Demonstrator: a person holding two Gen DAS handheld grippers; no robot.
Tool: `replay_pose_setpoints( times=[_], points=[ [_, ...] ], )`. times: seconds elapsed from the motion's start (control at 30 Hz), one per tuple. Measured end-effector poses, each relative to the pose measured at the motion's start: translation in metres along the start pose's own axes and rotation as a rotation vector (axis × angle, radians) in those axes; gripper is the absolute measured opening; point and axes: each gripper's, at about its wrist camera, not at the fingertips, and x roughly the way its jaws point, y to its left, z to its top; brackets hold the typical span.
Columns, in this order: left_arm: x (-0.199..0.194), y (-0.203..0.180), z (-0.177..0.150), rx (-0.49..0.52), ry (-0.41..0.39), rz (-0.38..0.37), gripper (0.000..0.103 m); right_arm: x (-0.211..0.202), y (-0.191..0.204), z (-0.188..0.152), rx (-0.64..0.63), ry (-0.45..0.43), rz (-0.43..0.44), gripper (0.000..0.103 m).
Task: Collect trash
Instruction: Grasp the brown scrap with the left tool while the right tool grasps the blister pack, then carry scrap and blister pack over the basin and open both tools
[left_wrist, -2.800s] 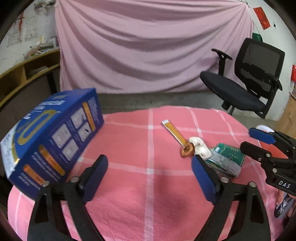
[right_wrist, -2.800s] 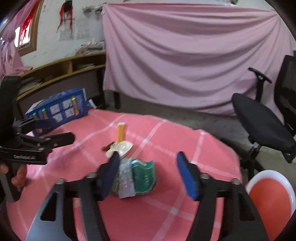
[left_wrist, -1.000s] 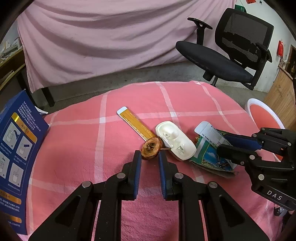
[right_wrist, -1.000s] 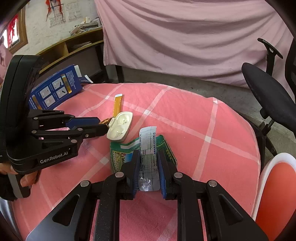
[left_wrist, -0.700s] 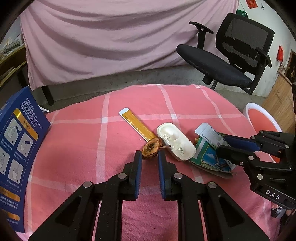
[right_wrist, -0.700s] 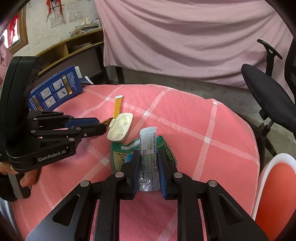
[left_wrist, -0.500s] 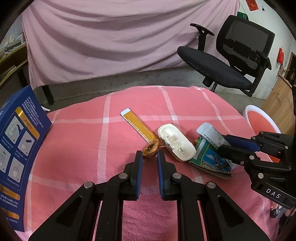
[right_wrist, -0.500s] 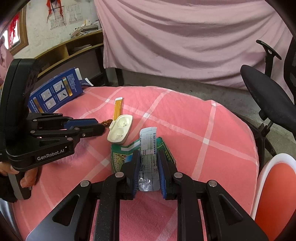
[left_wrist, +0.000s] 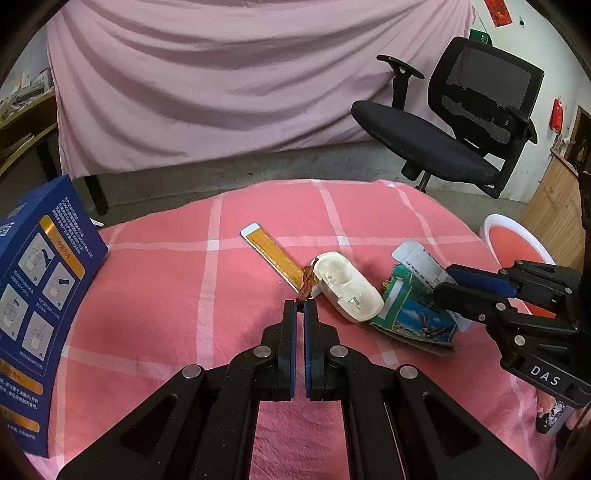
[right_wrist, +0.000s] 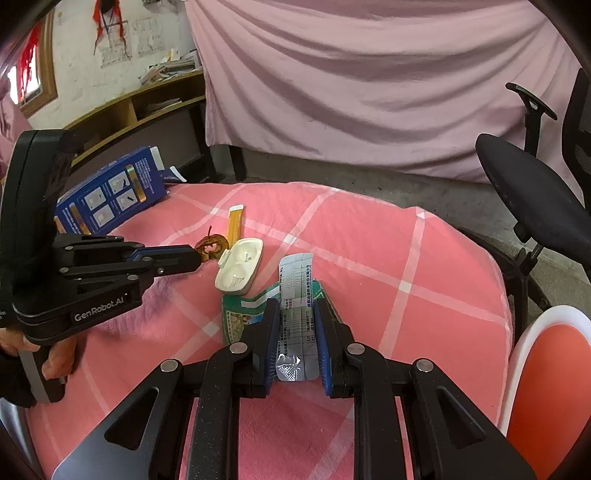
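- The left tongs have just been closing and are clamped on the edge of a brown apple slice, seen at 12 o'clock of the tips.
- The right tongs are held narrowly apart, pinched on a blister strip over a green packet.
- A white case is seen on the pink table between slice and packet.
- A red bin is seen at 3 o'clock.

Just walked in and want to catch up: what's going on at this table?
A person is collecting trash off a pink checked tablecloth with two handheld grippers. The left gripper has just closed on a brown apple slice. The right gripper is shut on a foil pill strip lying over a green packet. A white plastic case and a yellow strip lie untouched.
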Motion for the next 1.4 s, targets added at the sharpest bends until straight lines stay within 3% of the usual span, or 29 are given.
replay_pose_setpoints(
  times=[0.27,0.67,0.87,1.13,1.4],
  points=[
    [-0.028,-0.008,-0.008,-0.004,-0.125,0.043,0.001,-0.023,0.004,-0.001,-0.02,-0.127,-0.027,0.017],
    [-0.08,-0.049,-0.016,-0.013,-0.412,0.061,0.002,-0.083,-0.001,-0.007,0.006,-0.478,-0.106,0.017],
    [-0.101,-0.078,-0.012,0.037,-0.523,0.048,0.002,-0.115,-0.007,-0.013,-0.002,-0.592,-0.198,0.017],
    [-0.113,-0.127,0.003,0.151,-0.596,-0.023,0.002,-0.159,-0.038,-0.031,0.088,-0.729,-0.338,0.017],
    [-0.107,-0.182,0.012,0.261,-0.625,-0.111,0.002,-0.186,-0.077,-0.059,0.201,-0.757,-0.451,0.017]
  ],
)
